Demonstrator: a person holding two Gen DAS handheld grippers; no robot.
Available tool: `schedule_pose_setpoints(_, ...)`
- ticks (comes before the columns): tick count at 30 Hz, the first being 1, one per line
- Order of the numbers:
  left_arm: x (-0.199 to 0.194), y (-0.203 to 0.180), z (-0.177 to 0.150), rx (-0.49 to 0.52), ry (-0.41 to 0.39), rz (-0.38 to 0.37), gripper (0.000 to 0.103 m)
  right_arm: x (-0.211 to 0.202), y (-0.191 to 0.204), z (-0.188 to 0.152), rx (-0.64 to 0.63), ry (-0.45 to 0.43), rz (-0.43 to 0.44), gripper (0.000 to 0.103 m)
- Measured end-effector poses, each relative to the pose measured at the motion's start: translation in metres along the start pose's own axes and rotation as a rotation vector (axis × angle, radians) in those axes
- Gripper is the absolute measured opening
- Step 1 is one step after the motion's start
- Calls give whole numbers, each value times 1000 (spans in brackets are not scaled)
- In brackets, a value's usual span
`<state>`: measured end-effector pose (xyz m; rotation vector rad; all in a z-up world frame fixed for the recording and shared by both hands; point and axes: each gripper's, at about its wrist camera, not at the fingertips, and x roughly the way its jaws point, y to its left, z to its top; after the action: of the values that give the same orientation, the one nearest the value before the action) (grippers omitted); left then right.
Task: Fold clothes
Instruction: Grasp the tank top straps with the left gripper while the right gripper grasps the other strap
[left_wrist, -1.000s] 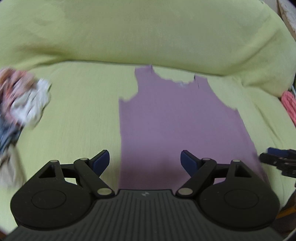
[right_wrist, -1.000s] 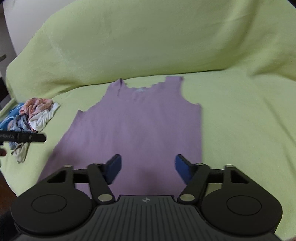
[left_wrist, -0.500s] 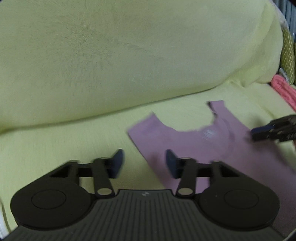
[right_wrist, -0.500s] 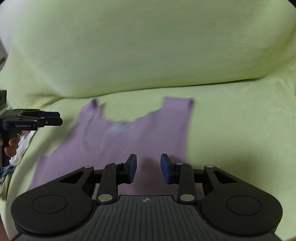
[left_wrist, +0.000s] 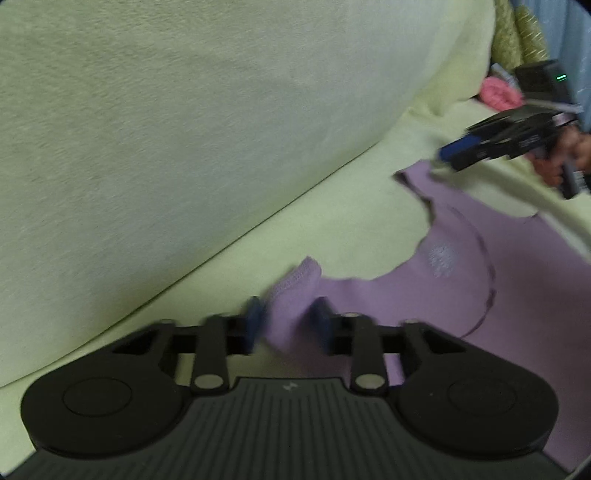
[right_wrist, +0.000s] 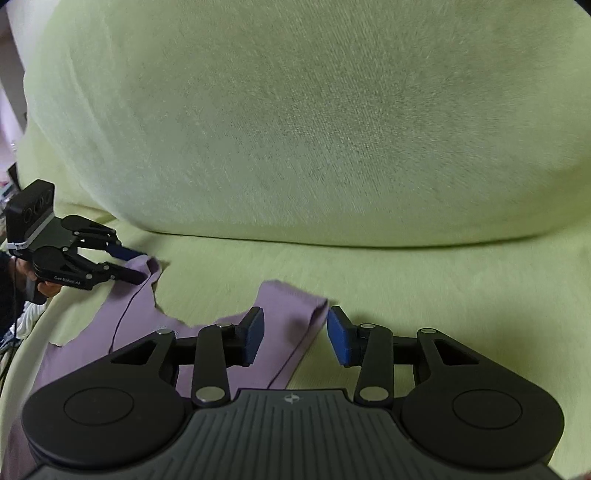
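A purple tank top (left_wrist: 491, 280) lies flat on a yellow-green covered sofa seat, straps toward the backrest. In the left wrist view my left gripper (left_wrist: 288, 325) has its blue pads either side of the left shoulder strap (left_wrist: 295, 291), which bunches up between them; the jaws stand a strap's width apart. In the right wrist view my right gripper (right_wrist: 295, 332) is open around the right shoulder strap (right_wrist: 291, 306), pads not touching the cloth. Each gripper also shows in the other's view, the right gripper (left_wrist: 480, 147) and the left gripper (right_wrist: 125, 262), at the far strap.
The sofa backrest (right_wrist: 314, 122) rises just behind the straps. A pink knitted item (left_wrist: 498, 92) lies at the sofa's right end. Other clothes (right_wrist: 22, 321) lie at the left edge.
Both grippers have moved from the hem end up to the shoulder straps. The left jaws have narrowed around the left strap; the right jaws have widened around the right strap.
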<state>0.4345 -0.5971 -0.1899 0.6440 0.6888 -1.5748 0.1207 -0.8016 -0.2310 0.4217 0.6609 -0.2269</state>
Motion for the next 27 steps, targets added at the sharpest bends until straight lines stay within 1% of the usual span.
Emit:
schedule_pose_setpoints(1, 1, 1, 1, -2, -2, -20, 6, 4, -4, 3, -5, 5, 14, 42)
schedule_pose_setpoints(4, 3, -1, 0, 10, -8, -20, 6, 17, -16, 12, -26, 17, 35, 42)
schedule_pose_setpoints(8, 4, 0, -3, -23, -32, -18, 6, 33, -24, 18, -71, 62, 76, 43)
schedule_pose_setpoints(10, 4, -3, -3, -18, -38, -3, 6, 34, -19, 20, -99, 73, 96, 22)
schedule_pose_setpoints(11, 4, -5, -3, -13, -40, 6, 5, 32, -16, 19, -113, 74, 96, 7)
schedule_pose_setpoints(13, 1, -11, -1, 2, -40, 30, 3, 27, -10, 17, -141, 75, 94, 7)
schedule_pose_setpoints(14, -2, -17, 0, 17, -42, 49, 3, 22, -6, 17, -153, 62, 90, 6)
schedule_pose_setpoints(16, -17, -28, 3, 27, -66, 67, 2, 2, 8, 16, -183, 4, 75, 6)
schedule_pose_setpoints(18, -43, -44, 5, 8, -124, 68, 2, -24, 28, 12, -224, -74, 73, 6)
schedule_pose_setpoints(20, -74, -71, 0, 2, -194, 73, 3, -61, 55, -4, -294, -144, 73, 6)
schedule_pose_setpoints(21, -88, -89, -7, 9, -214, 79, 3, -79, 71, -15, -347, -171, 65, 6)
schedule_pose_setpoints(23, -117, -125, -22, 21, -255, 89, 3, -111, 104, -46, -464, -195, 32, 6)
schedule_pose_setpoints(24, -129, -144, -34, 26, -268, 94, 4, -125, 120, -64, -514, -198, 18, 6)
schedule_pose_setpoints(25, -138, -164, -47, 32, -270, 96, 7, -137, 134, -84, -554, -193, 13, 6)
schedule_pose_setpoints(27, -152, -205, -77, 56, -260, 128, 11, -156, 159, -127, -619, -159, -4, 6)
